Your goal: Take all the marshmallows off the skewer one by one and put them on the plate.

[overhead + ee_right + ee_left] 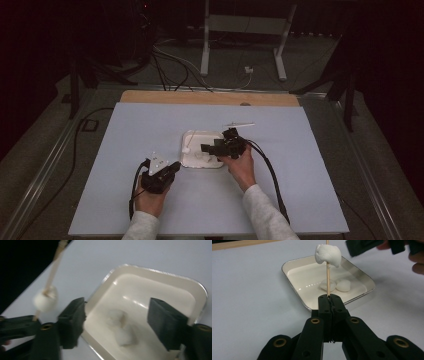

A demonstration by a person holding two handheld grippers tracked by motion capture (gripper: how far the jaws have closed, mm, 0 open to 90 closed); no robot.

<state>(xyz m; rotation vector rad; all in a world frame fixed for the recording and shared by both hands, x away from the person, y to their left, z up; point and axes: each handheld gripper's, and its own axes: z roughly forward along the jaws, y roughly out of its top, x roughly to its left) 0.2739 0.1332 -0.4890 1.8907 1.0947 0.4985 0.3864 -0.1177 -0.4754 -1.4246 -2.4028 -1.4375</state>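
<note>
My left gripper (329, 301) is clenched on the lower end of a thin wooden skewer (327, 277), which stands up from the jaws with one marshmallow (328, 255) already threaded high on it. My right gripper (116, 323) has its jaws spread apart, nothing between the pads; it hovers over the tray (160, 275), pointing down at the two loose marshmallows (122, 327) that lie touching each other in the near part of the tray floor.

In the high view the tray (187, 157) sits at the middle of the bench (300, 200), with my left gripper (172, 167) just beside its near left corner and my right gripper (207, 148) over it from the right. Another skewer (239, 124) lies on the bench just beyond the tray.

The risks, as I judge them: the two marshmallows touch, so closing the jaws may catch both or nudge one away. They are soft, so a hard squeeze would crush the piece and make threading awkward. The skewer is slender and held only at its tip end; pushing a piece on off-axis could bend it, snap it or twist it out of my left jaws. The right jaws may also knock the tray rim and shift it.
</note>
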